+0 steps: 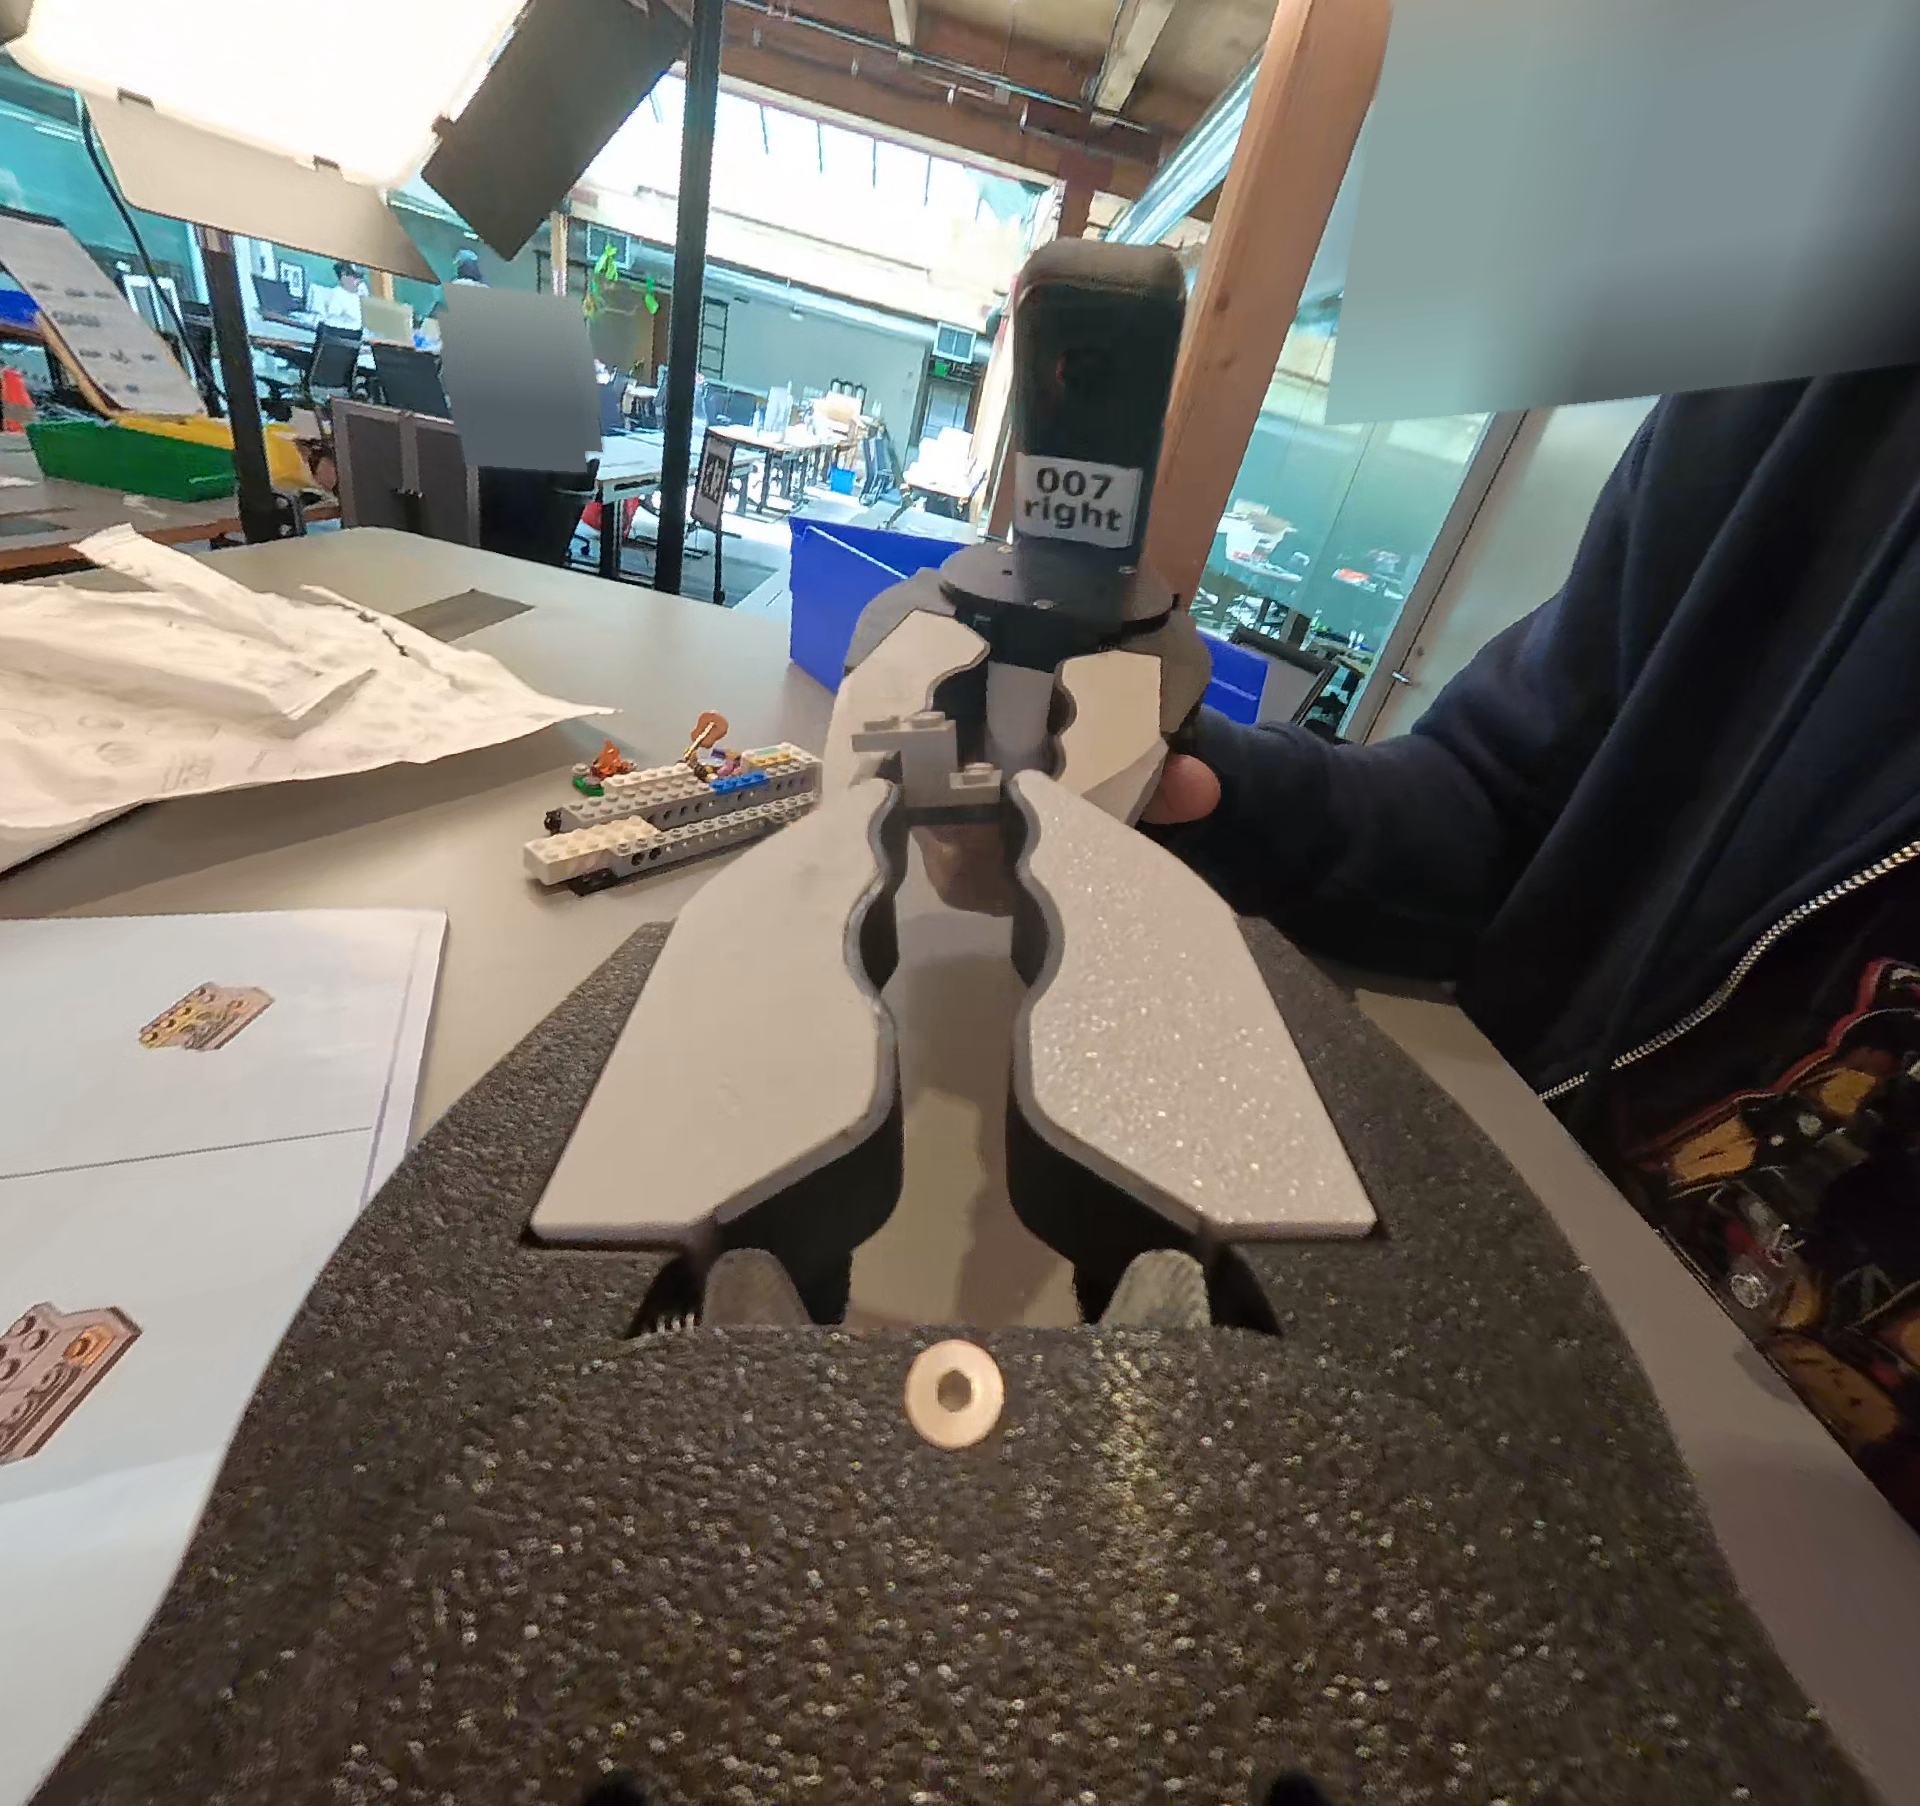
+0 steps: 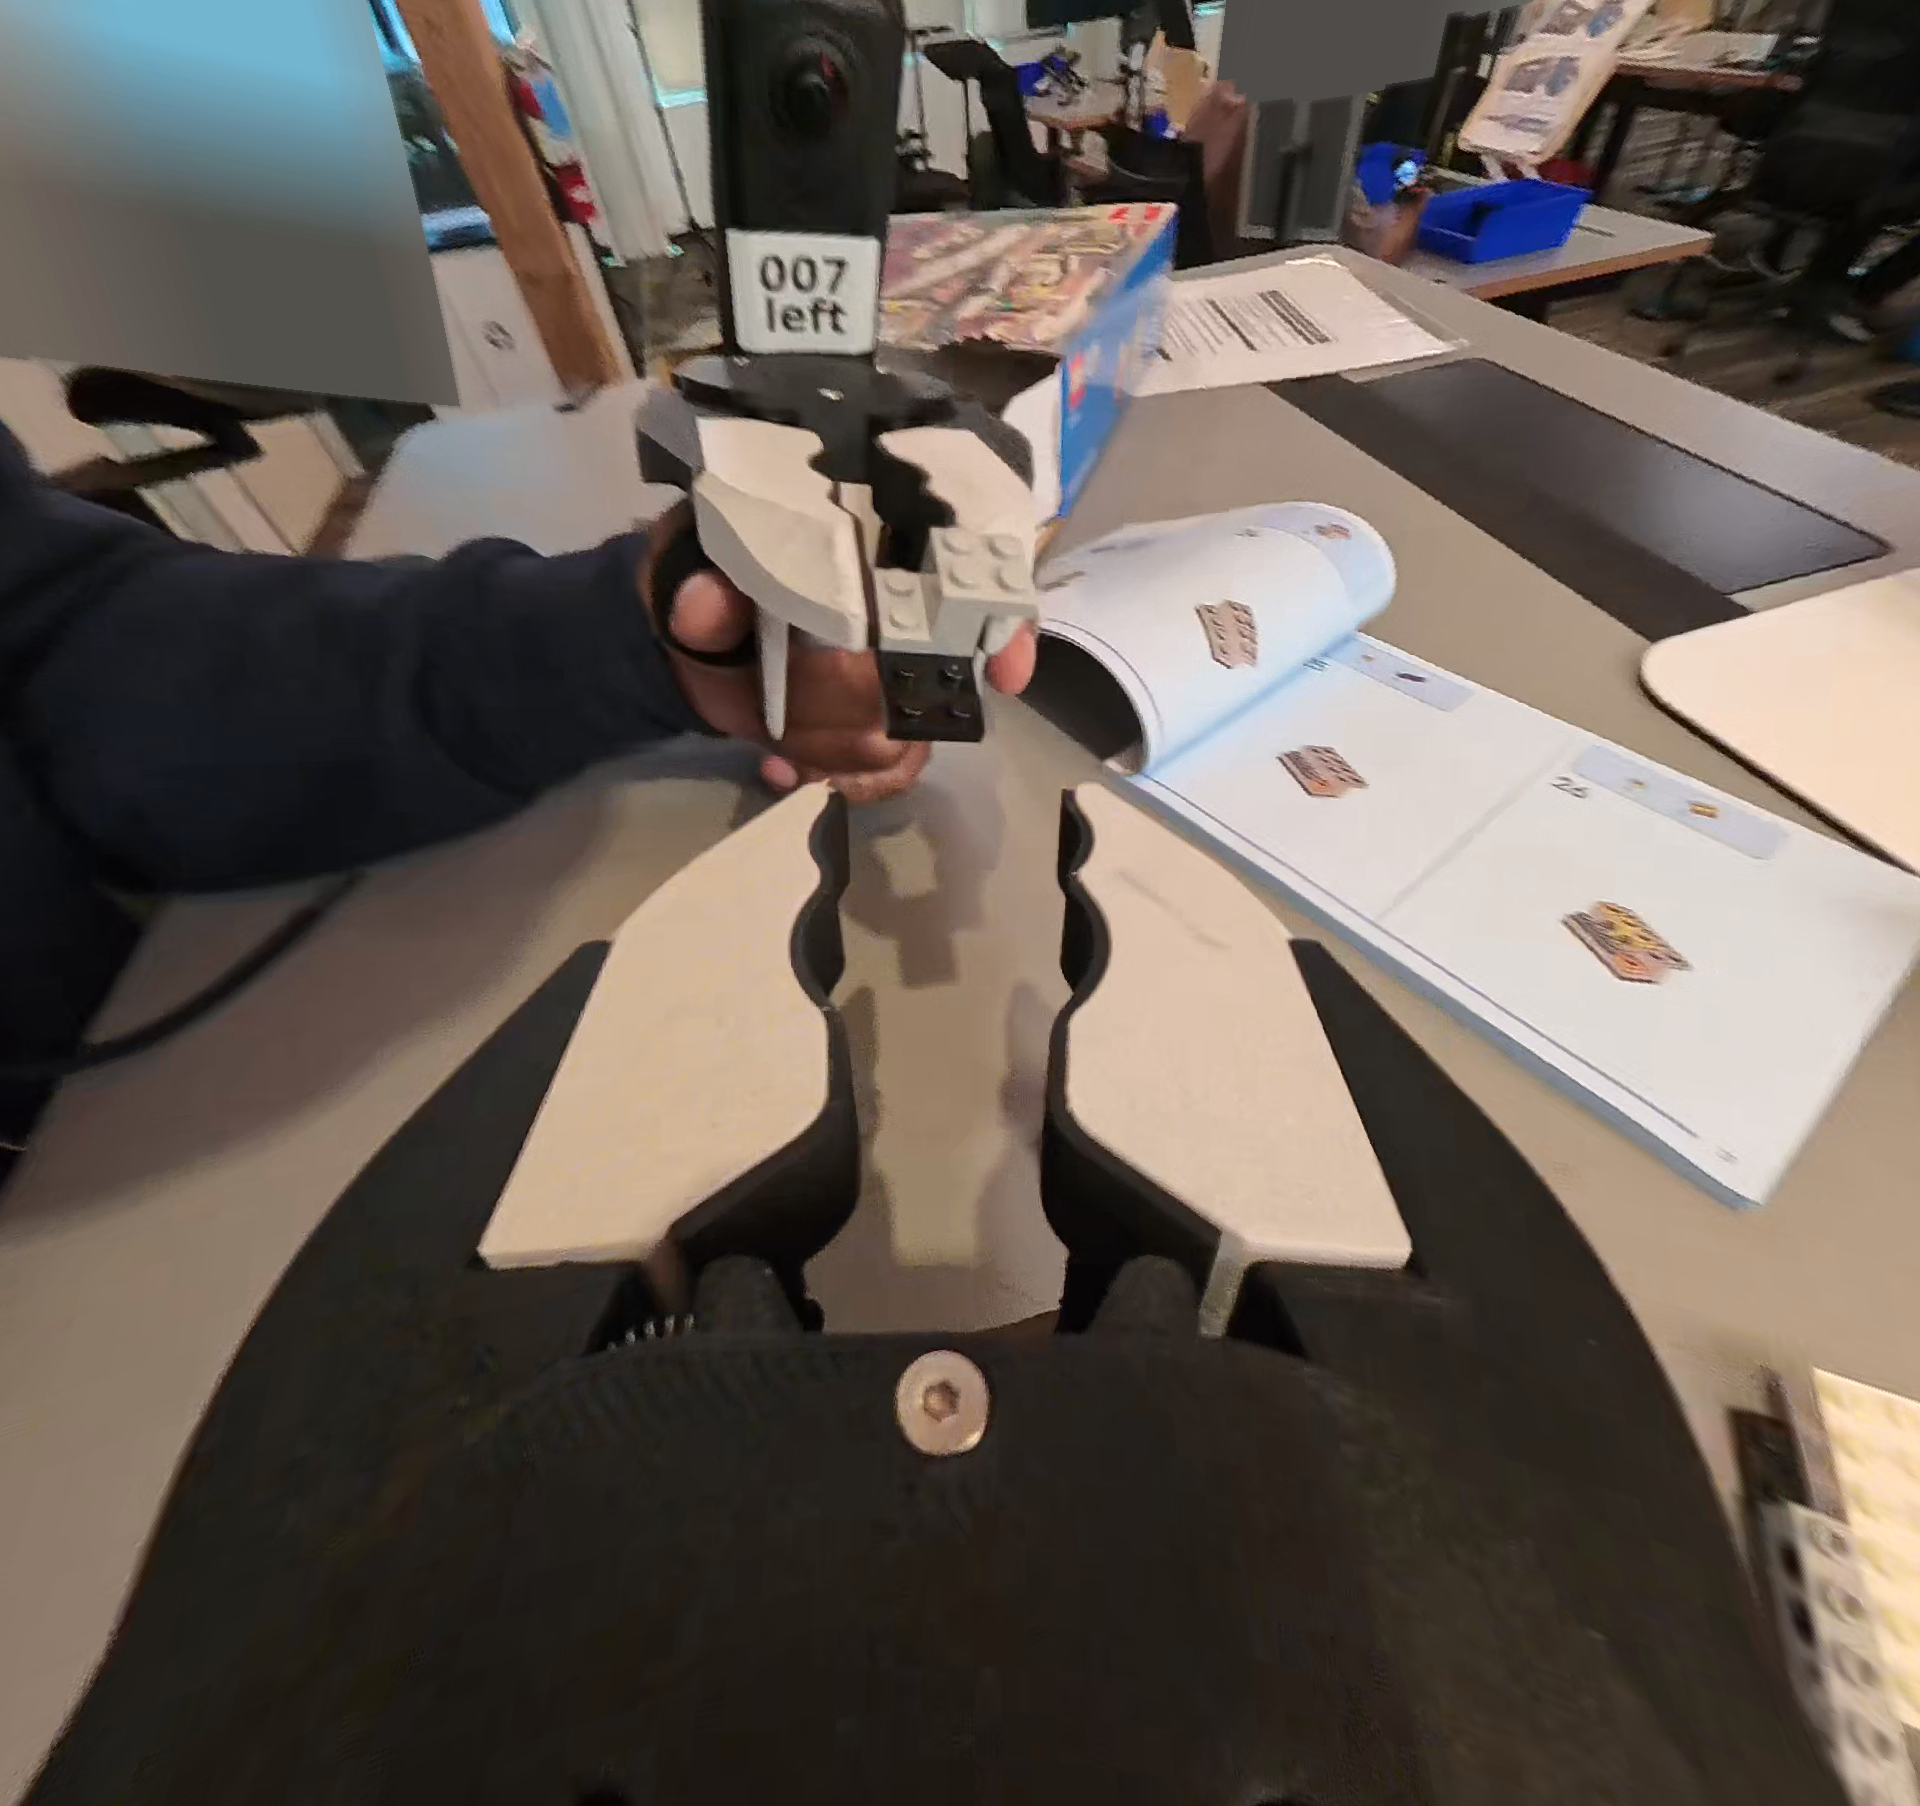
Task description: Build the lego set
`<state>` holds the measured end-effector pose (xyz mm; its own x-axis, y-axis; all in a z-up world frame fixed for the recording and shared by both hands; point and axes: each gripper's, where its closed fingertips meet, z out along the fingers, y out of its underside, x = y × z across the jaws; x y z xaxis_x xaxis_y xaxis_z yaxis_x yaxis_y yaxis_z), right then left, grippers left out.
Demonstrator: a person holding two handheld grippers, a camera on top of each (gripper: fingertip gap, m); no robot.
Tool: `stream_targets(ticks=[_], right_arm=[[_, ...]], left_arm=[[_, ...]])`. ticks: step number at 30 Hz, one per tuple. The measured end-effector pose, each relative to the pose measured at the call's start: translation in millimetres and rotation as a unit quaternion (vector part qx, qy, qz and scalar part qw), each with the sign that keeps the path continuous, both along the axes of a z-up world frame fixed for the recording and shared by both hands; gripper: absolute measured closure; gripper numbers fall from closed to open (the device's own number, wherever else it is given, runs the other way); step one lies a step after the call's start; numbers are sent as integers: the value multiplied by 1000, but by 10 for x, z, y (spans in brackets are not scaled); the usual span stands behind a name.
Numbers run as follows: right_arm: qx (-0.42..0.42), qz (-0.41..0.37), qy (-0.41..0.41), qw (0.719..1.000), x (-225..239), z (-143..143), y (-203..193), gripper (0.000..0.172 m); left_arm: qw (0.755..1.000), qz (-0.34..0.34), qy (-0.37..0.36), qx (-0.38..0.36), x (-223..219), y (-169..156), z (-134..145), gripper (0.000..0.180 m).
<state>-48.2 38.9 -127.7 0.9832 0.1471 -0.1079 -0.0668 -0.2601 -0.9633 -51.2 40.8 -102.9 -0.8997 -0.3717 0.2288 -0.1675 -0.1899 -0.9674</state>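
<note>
My left gripper point(image 1: 956, 788) is shut on a small grey brick assembly point(image 1: 925, 754) with a black plate on its underside, held above the table point(image 1: 436, 821). In the right wrist view the same assembly point(image 2: 961, 577) sits clamped between the left gripper's point(image 2: 925, 603) fingertips, its black plate point(image 2: 930, 702) facing me. My right gripper point(image 2: 956, 806) is open and empty, its fingertips a short way from the assembly. In the left wrist view the right gripper point(image 1: 1023, 717) faces mine just behind the assembly, with its fingers spread on either side.
A long white and grey brick model point(image 1: 675, 811) lies on the table to the left. A crumpled white paper bag point(image 1: 208, 696) and a blue bin point(image 1: 842, 593) lie beyond. An open instruction booklet point(image 2: 1455, 821), a toy box point(image 2: 1039, 291) and a white tray point(image 2: 1818, 696) are on the right. My left and right fingertips are right by each other.
</note>
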Motion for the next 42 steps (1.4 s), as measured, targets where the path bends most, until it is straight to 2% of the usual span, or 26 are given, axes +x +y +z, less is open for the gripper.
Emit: stream_targets(ticks=[4, 10, 25, 35, 38, 42], right_arm=[[27, 20, 29, 999, -71, 86, 7, 138], [37, 20, 41, 998, -56, 127, -11, 155], [9, 61, 12, 998, -150, 42, -92, 155], [8, 67, -8, 998, -185, 52, -109, 155], [-22, 46, -29, 998, -69, -48, -156, 147], [-110, -8, -60, 992, 233, -405, -258, 141]], left_arm=[[1000, -7, -7, 3, -14, -47, -9, 164], [1000, -13, -12, 13, -30, -93, -42, 164], [998, -52, 2, 43, -137, -186, -144, 164], [996, -57, -15, 62, -177, -219, -159, 163], [997, -32, -29, 59, -119, -174, -129, 163], [998, -3, -53, 43, -75, -79, -42, 163]])
